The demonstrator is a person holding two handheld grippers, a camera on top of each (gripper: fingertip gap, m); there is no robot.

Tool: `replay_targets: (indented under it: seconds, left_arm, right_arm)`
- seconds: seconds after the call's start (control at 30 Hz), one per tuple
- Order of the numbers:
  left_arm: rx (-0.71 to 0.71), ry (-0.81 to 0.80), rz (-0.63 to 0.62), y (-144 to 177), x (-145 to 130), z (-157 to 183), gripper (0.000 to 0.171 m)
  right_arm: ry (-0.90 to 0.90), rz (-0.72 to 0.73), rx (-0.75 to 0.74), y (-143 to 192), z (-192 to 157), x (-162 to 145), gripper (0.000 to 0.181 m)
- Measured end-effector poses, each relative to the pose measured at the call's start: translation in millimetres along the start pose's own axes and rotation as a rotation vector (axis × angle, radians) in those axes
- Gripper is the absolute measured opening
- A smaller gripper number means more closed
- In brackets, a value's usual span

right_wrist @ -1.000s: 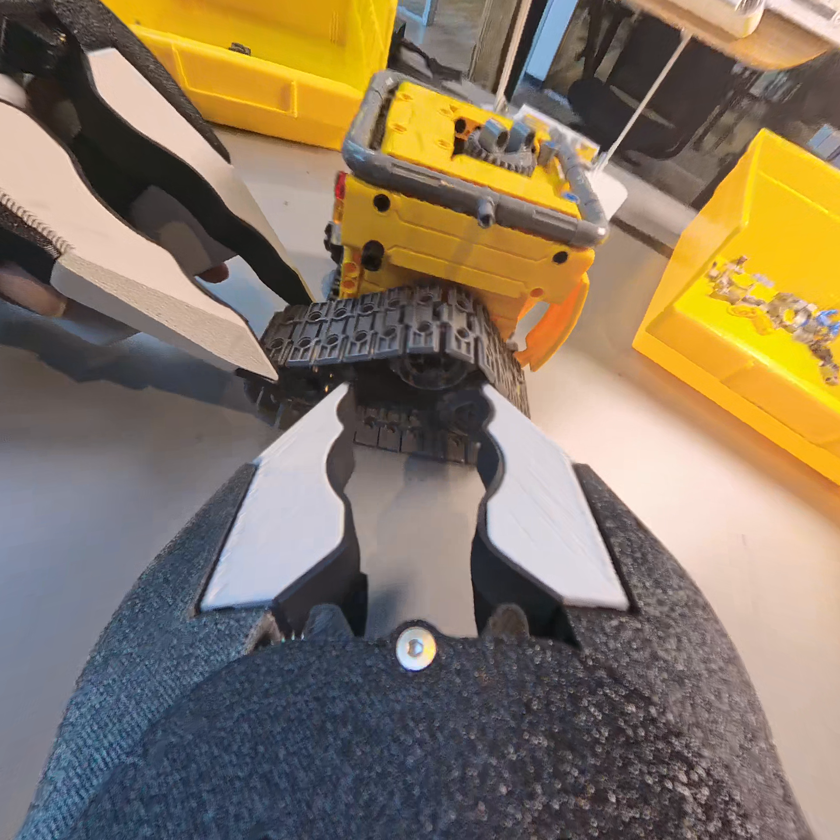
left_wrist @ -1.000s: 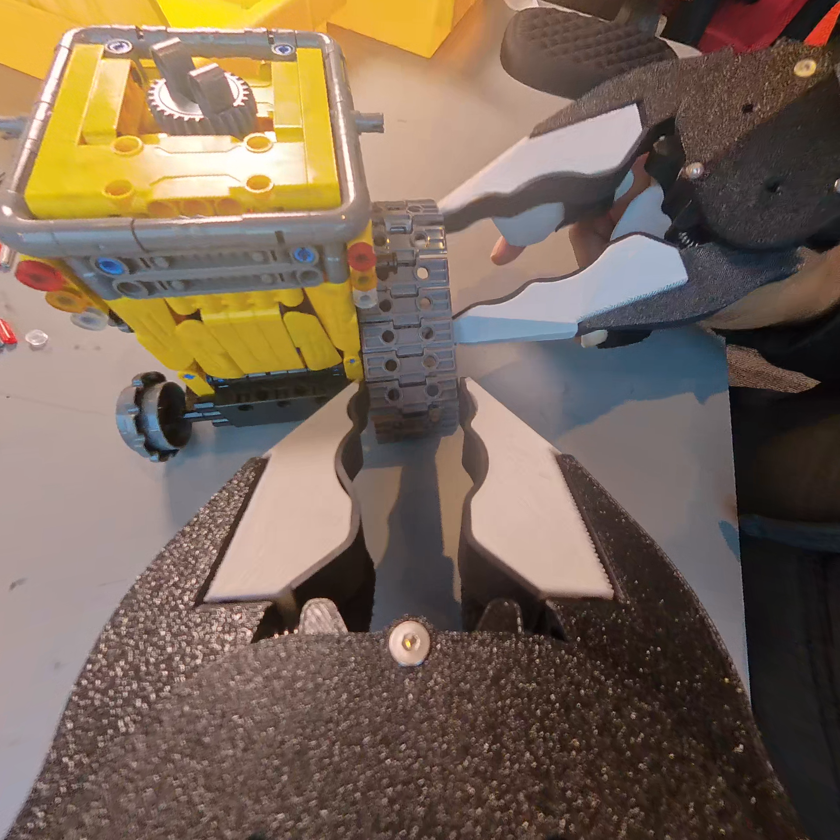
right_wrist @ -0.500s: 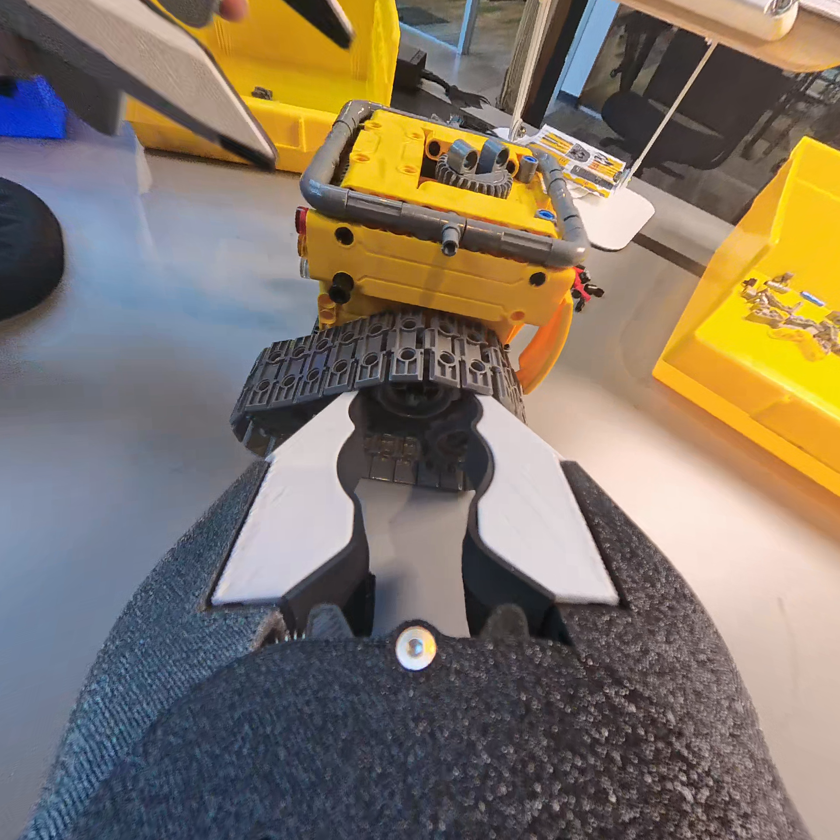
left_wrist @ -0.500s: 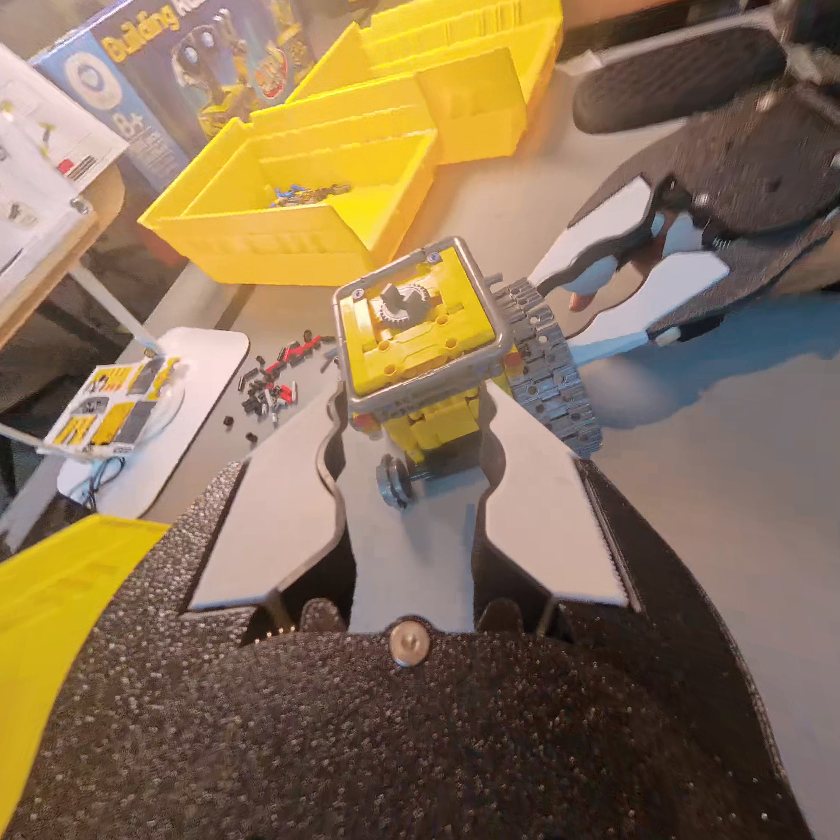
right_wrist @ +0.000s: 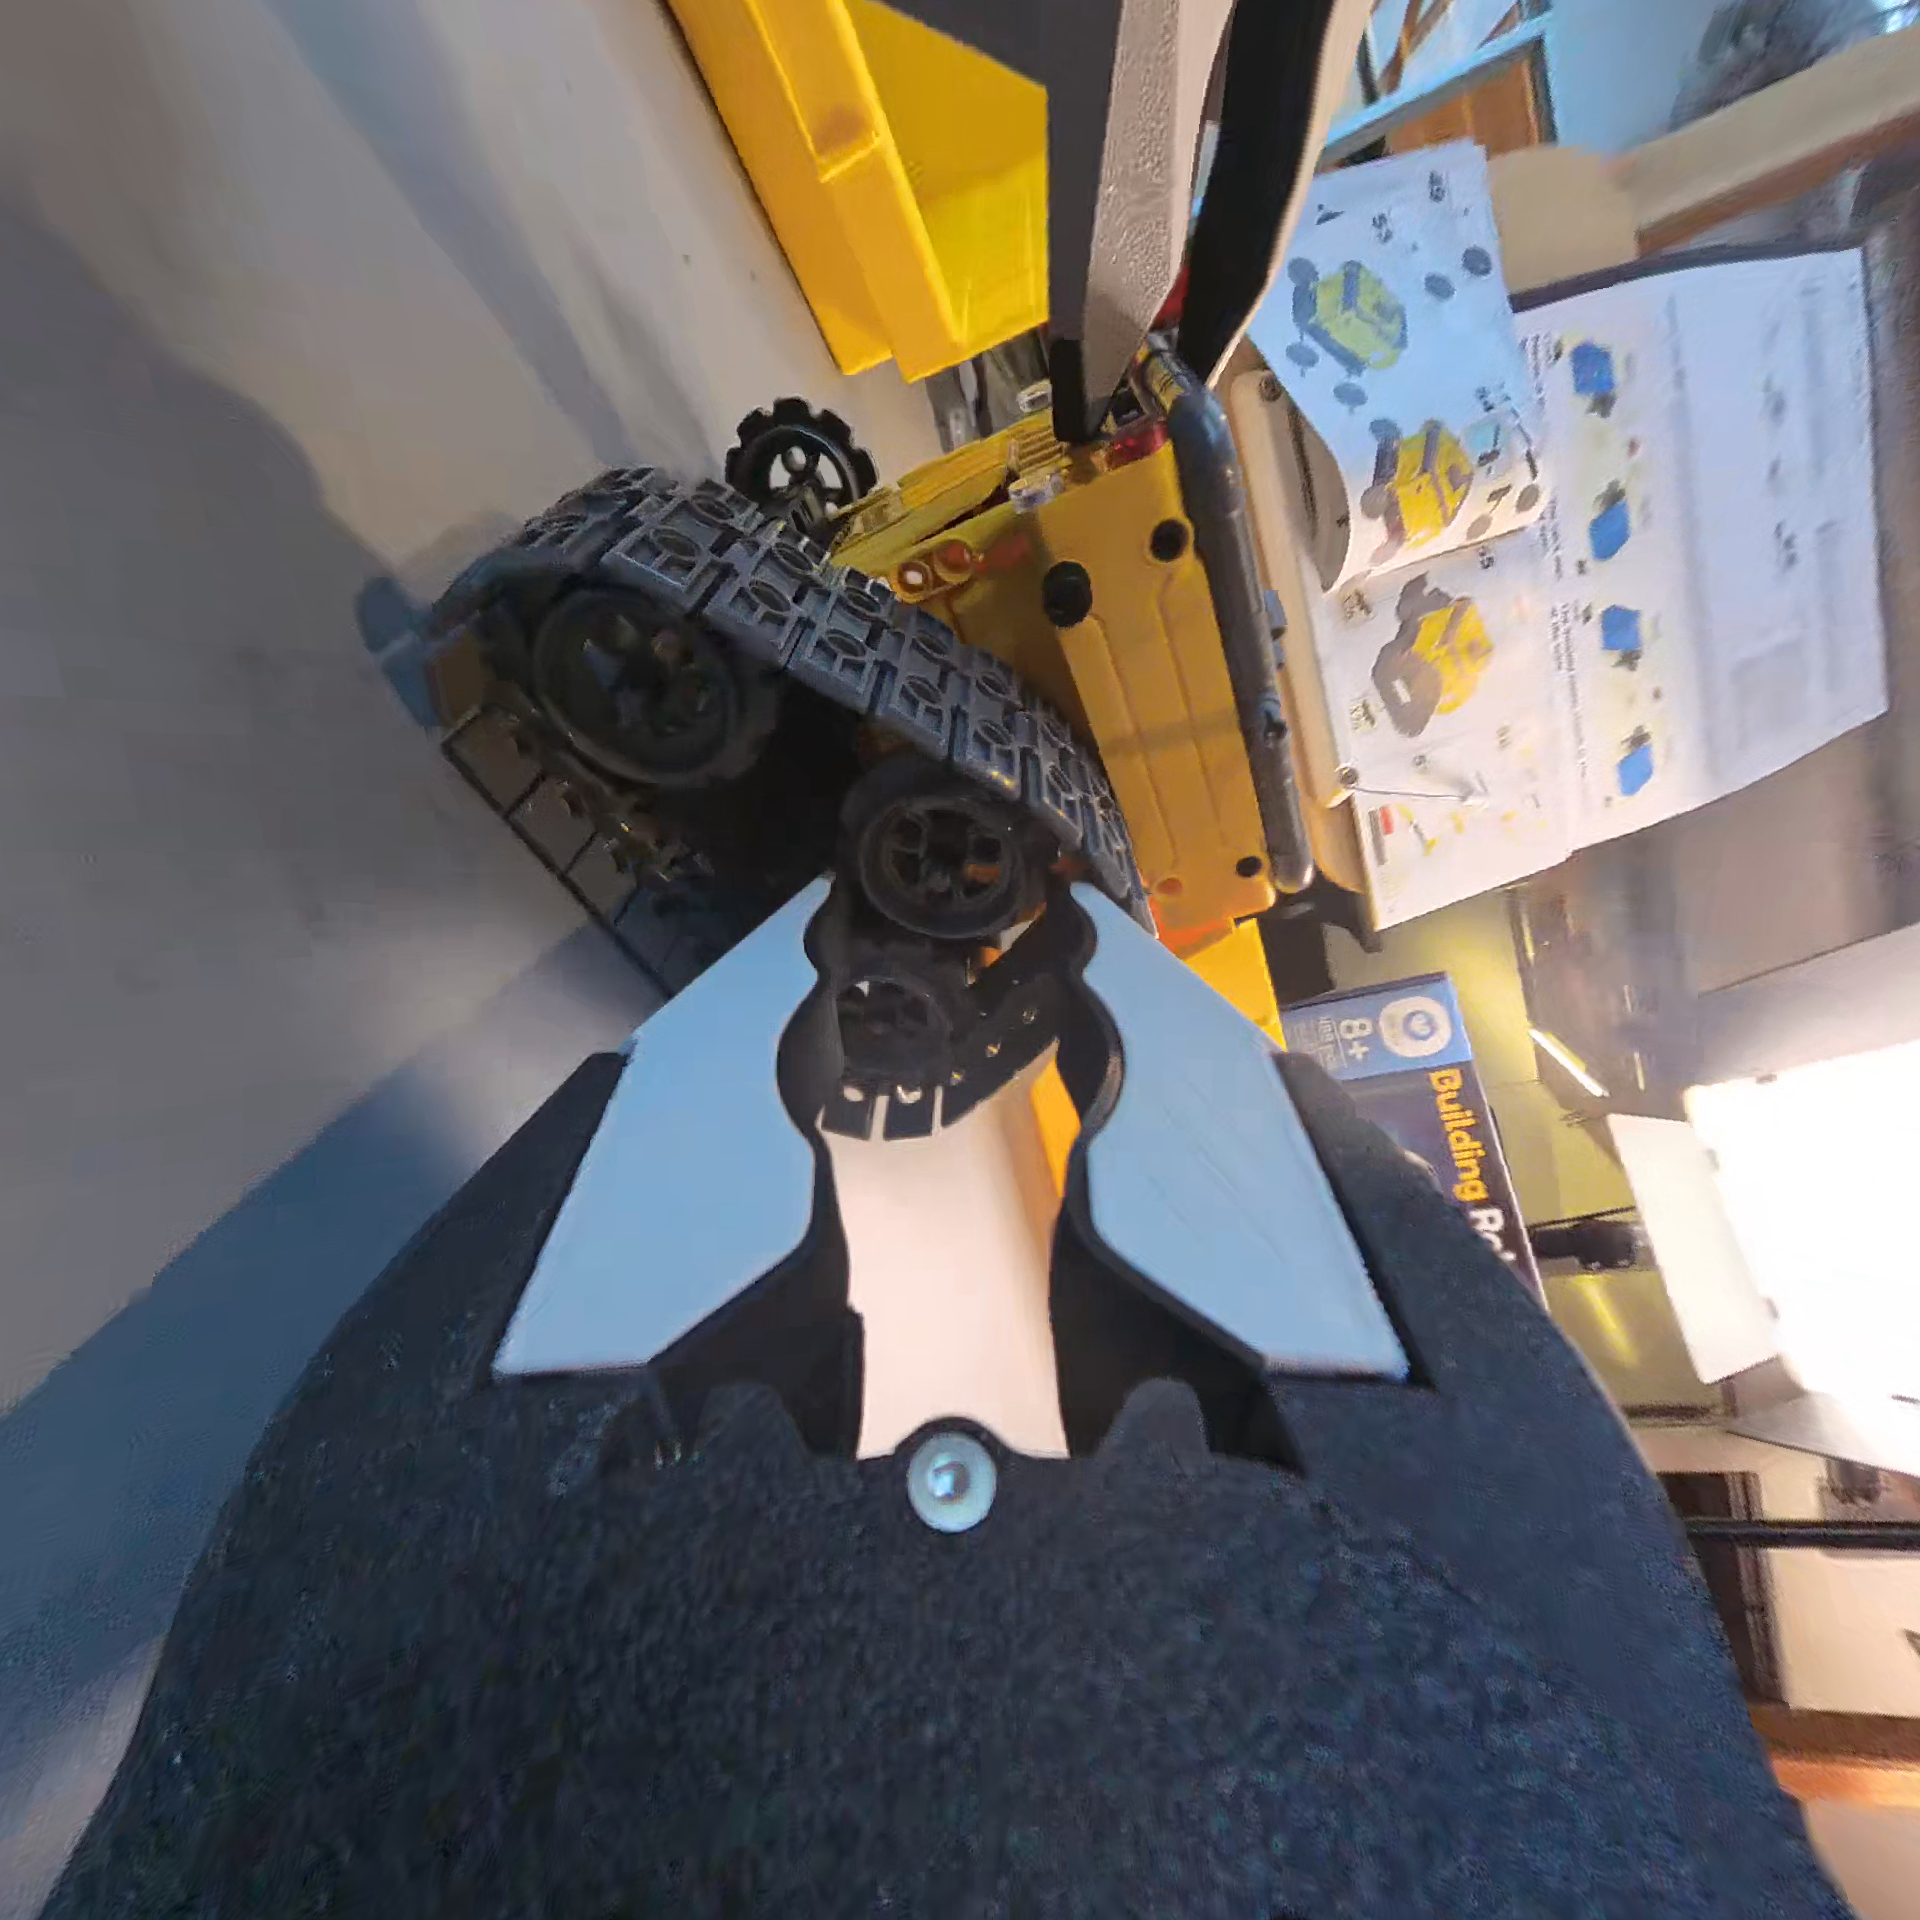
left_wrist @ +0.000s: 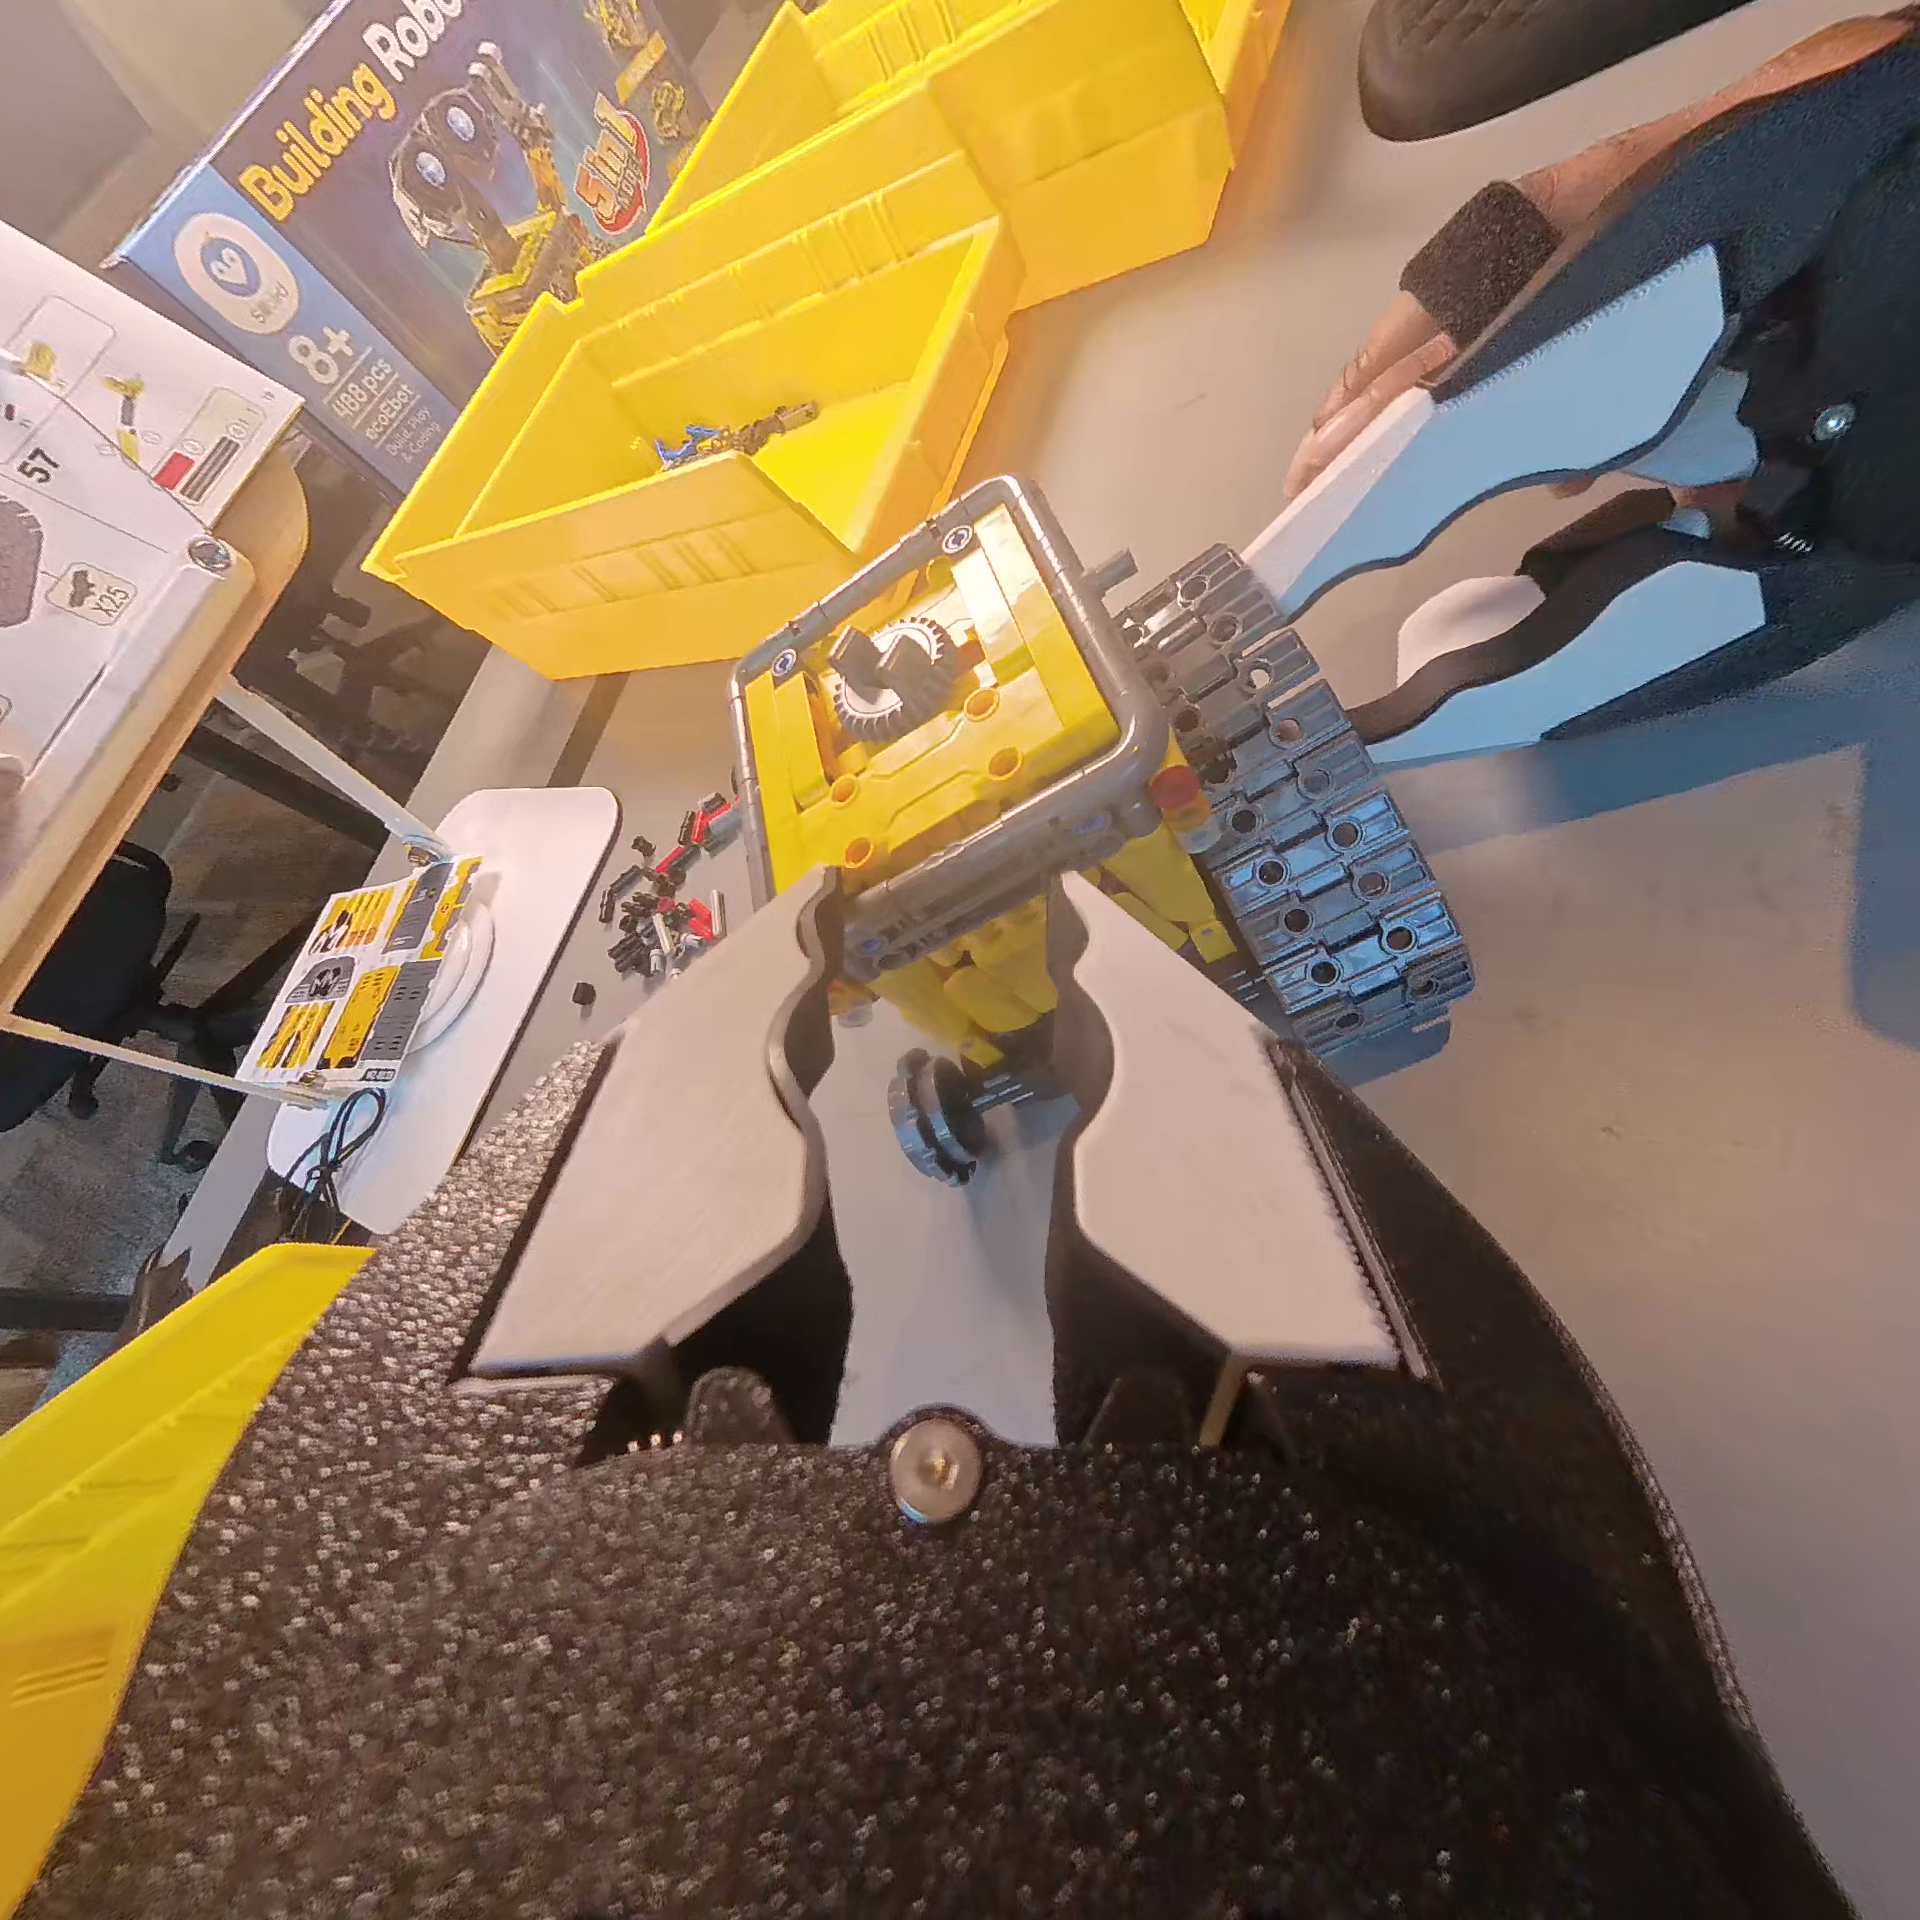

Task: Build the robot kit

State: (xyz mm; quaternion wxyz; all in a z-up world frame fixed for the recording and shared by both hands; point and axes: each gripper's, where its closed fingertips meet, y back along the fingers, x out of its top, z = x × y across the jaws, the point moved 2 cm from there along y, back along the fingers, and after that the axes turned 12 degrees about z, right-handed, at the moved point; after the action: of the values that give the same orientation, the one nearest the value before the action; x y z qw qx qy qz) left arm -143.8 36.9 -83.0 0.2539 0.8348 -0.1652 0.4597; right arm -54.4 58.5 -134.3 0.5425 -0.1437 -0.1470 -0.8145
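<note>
A yellow brick robot body point(left_wrist: 914, 727) with a grey frame and a top gear stands on the grey table point(left_wrist: 1558, 1143). A dark grey track point(left_wrist: 1320, 821) runs along its right side. A bare grey wheel point(left_wrist: 935, 1127) sticks out on an axle at its front. My left gripper point(left_wrist: 945, 914) is shut on the body's lower front edge. My right gripper point(right_wrist: 951, 899) is shut on a black wheel point(right_wrist: 940, 857) at the track's end point(right_wrist: 831, 634). It also shows in the left wrist view point(left_wrist: 1340, 649), astride the track's far end. A left finger point(right_wrist: 1122, 208) reaches the body point(right_wrist: 1132, 644) from above.
Yellow bins point(left_wrist: 727, 416) stand behind the model, one holding small parts, and another yellow bin point(left_wrist: 104, 1507) is at the near left. A blue box point(left_wrist: 416, 208), an instruction booklet point(left_wrist: 83, 468), a sticker sheet point(left_wrist: 364, 966) and loose small parts point(left_wrist: 665, 904) lie to the left. One gripper's finger ends stand about 9 centimetres off the other's.
My left gripper has left the track and closed on the body's front edge. My right gripper has closed on the track's end wheel, and its view has rolled about a quarter turn.
</note>
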Motion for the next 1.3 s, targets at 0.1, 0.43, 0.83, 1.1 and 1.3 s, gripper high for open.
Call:
replay_targets:
  seconds: [0.1, 0.43, 0.83, 1.1, 1.3]
  left_arm:
    - [0.004, 0.009, 0.003, -1, 0, 0, 0.036]
    - [0.009, 0.007, -0.002, -2, 1, 1, 0.036]
    - [0.006, 0.005, -0.001, -3, 1, 1, 0.036]
    - [0.011, 0.005, -0.003, -3, 2, 1, 0.036]
    - [0.013, 0.007, -0.004, -2, 1, 1, 0.036]
  right_arm:
    - [-0.028, 0.007, -0.001, 0, 0, -1, 0.037]
    - [-0.687, -0.045, 0.111, 0, -1, -4, 0.034]
    - [-0.621, -0.031, 0.09, 6, 1, 1, 0.041]
    - [-0.701, -0.109, 0.203, 9, -10, -12, 0.043]
    - [-0.598, -0.078, 0.228, 8, -18, -11, 0.055]
